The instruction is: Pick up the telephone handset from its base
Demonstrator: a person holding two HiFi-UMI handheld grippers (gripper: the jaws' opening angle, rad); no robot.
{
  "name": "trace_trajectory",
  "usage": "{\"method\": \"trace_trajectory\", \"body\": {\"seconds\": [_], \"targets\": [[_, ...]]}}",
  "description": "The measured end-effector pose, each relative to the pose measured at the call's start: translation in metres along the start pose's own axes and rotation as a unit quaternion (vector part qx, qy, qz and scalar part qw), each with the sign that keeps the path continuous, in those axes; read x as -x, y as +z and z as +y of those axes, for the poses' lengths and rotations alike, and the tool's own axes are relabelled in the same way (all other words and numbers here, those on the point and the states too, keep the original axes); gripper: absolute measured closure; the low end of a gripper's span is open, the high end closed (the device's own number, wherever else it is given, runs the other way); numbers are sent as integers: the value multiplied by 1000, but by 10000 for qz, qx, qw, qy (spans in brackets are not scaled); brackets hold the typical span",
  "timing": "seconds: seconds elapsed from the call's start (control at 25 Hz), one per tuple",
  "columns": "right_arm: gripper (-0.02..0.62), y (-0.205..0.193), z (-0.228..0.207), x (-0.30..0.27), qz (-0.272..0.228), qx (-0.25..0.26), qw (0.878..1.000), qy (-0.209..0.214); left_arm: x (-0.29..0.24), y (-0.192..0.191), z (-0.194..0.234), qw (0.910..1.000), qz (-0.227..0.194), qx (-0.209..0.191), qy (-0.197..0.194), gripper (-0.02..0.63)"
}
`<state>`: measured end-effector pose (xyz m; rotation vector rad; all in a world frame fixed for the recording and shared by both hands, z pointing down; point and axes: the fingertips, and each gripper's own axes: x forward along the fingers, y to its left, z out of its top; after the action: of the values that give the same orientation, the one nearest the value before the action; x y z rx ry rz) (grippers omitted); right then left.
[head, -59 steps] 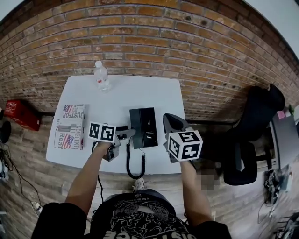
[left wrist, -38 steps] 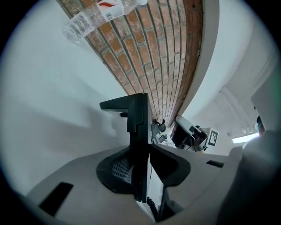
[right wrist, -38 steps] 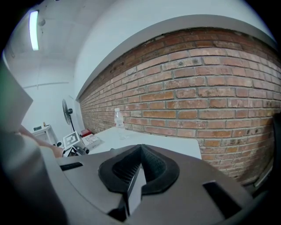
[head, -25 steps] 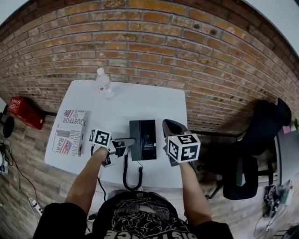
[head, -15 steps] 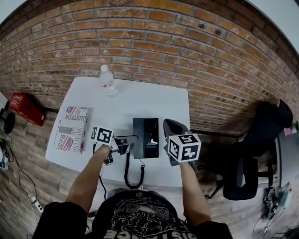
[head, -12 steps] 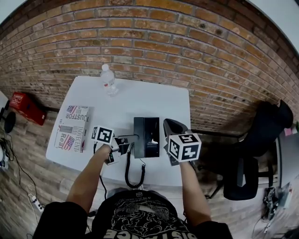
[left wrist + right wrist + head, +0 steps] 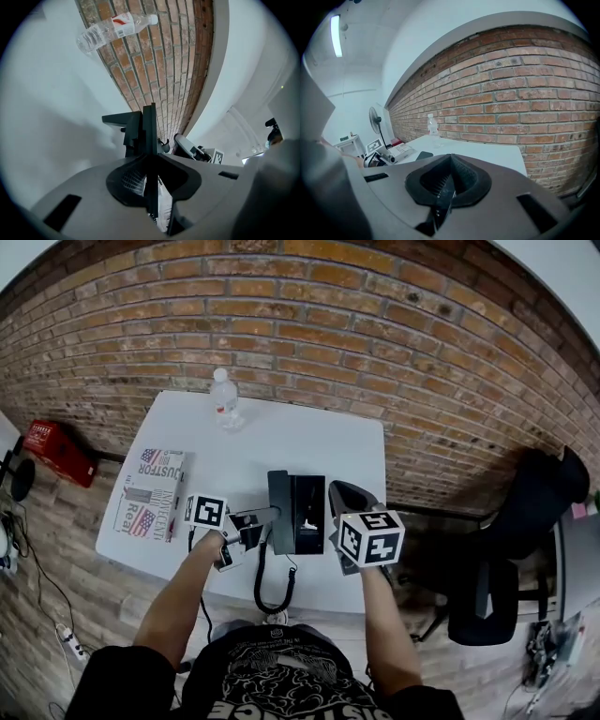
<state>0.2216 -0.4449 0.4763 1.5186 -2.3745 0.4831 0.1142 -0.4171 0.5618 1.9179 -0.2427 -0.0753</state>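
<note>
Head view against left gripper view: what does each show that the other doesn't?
Head view only: the coiled cord, the flag-print box and the red case on the floor. Left gripper view only: the grip itself, with the left gripper clamped on the handset, which is seen edge-on. Both: the handset, water bottle, white table and brick wall.

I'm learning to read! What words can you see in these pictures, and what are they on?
"JUSTFOR": on the flag-printed box.
"Rea": same box, lower down; its other lines are too blurred.
Bottle label: too small to read.
Shirt print: cut off, unreadable.
Marker cubes: square patterns, no words.
</note>
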Motion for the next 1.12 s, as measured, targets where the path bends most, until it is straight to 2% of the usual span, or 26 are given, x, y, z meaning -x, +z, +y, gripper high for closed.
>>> {"method": "trace_trajectory", "body": {"seconds": [0.16, 0.32, 0.72, 1.12], "targets": [[595, 0, 6, 1, 1, -23, 10000, 57, 10, 11, -14, 9992, -331, 63, -203, 532], [595, 3, 14, 1, -14, -29, 9999, 128, 24, 18, -22, 9990, -433, -113, -63, 532], [595, 16, 54, 4, -144, 46, 9994, 313, 69, 29, -69, 9955, -855, -321, -255, 532], [595, 27, 103, 17, -289, 168, 9991, 260, 128, 25, -92, 9922, -1036, -688, -83, 532]]}}
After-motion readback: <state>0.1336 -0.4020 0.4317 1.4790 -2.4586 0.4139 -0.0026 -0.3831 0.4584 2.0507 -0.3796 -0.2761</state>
